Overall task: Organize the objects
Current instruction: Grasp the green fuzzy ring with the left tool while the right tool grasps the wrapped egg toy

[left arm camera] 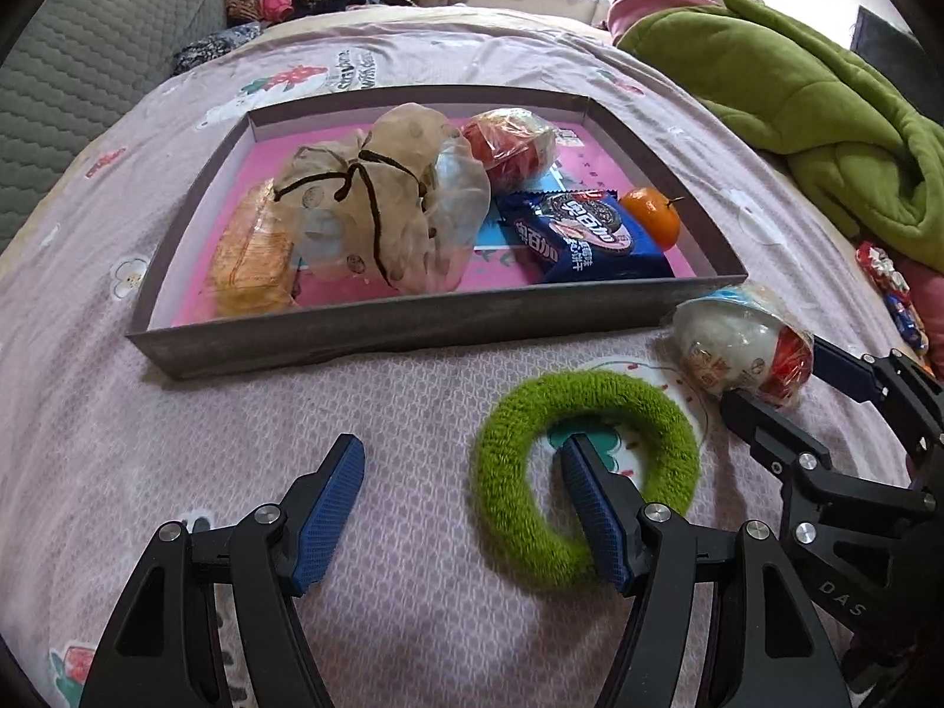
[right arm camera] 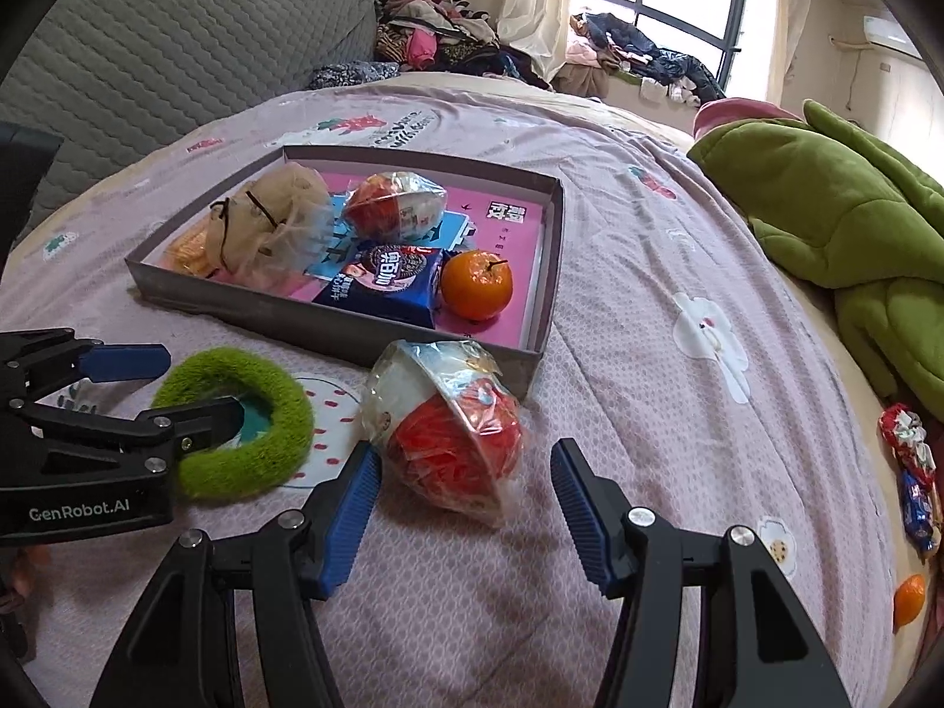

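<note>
The left claw [left arm camera: 463, 484] gapes open, one finger inside the green ring [left arm camera: 584, 481] on the bed [left arm camera: 413, 619]. The right claw [right arm camera: 466, 472] stands open around the wrapped egg toy [right arm camera: 451, 433].

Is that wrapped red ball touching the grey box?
Cannot tell. In the right wrist view the ball overlaps the box corner, hiding any gap; the left wrist view is no clearer.

A fuzzy green ring [left arm camera: 584, 478] lies on a pale purple checked bedspread [left arm camera: 413, 531] beside a grey, pink-lined box [left arm camera: 413, 330].
</note>
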